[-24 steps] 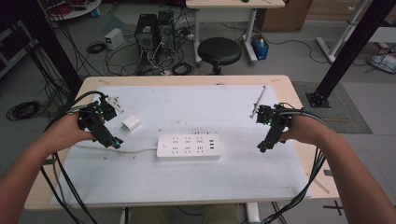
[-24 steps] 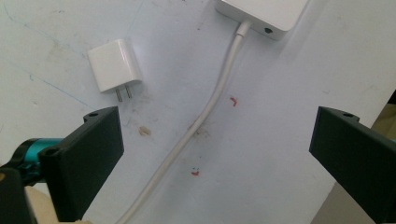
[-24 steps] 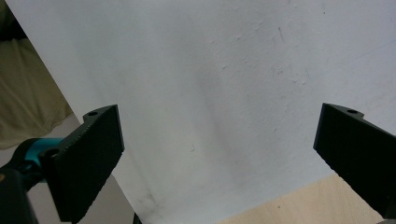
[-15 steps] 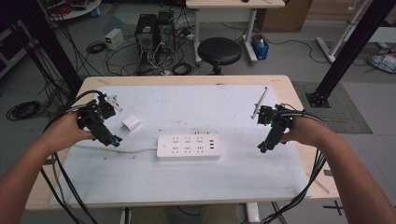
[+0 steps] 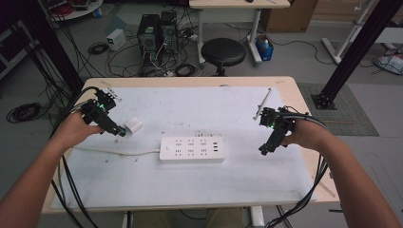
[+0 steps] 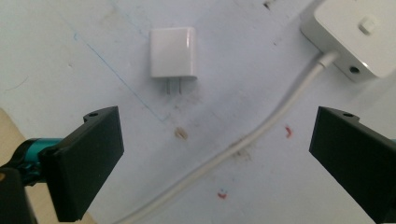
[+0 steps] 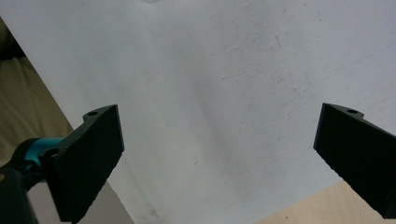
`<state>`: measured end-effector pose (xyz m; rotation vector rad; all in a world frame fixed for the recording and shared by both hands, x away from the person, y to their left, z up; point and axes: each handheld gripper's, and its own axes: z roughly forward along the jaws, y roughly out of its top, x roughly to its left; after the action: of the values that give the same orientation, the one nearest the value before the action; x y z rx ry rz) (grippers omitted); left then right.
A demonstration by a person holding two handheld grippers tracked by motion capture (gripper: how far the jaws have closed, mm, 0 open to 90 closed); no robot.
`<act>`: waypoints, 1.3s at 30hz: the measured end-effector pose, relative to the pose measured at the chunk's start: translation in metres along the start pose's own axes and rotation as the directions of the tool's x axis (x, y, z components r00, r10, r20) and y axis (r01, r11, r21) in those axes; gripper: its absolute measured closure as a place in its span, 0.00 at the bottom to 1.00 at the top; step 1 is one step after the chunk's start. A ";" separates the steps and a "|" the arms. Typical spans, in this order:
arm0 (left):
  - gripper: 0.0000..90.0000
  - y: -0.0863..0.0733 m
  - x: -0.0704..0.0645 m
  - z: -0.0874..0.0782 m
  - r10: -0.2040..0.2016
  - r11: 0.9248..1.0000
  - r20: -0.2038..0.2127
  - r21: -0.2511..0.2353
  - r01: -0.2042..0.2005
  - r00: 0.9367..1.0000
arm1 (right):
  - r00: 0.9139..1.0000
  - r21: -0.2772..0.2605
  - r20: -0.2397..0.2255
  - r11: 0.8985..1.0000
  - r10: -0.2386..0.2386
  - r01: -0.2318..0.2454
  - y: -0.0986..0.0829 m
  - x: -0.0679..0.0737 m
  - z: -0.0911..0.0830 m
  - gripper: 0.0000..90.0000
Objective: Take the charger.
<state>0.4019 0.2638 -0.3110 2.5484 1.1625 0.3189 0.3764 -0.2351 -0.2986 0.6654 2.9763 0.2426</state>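
Charger — ahead of left claw

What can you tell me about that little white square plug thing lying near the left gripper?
The small white square plug adapter looks like smooth, slightly glossy plastic with rounded corners. Two thin metal prongs stick out of one end, pointing toward the left gripper. It lies flat on the white table cover, by itself: nothing grips or touches it, and the open jaws are short of it. The white power strip and its white cord lie off to one side, apart from it.
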 end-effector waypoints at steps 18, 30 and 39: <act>0.03 0.025 0.020 0.062 -0.024 0.999 0.013 -0.021 0.024 1.000 | 0.998 -0.009 -0.032 0.999 0.046 -0.046 -0.002 -0.006 0.014 0.01; 0.03 0.032 0.036 0.099 -0.060 0.998 0.046 -0.011 0.060 0.997 | 0.997 -0.011 -0.039 0.998 0.063 -0.063 -0.005 -0.004 0.016 0.01; 0.12 0.031 0.036 0.120 -0.044 0.999 0.040 -0.002 0.044 0.998 | 0.996 0.001 -0.046 0.997 0.073 -0.074 -0.007 -0.006 0.016 0.01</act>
<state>0.4857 0.2487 -0.4076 2.5115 1.2006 0.2580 0.3808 -0.2413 -0.3153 0.7807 2.9980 0.2674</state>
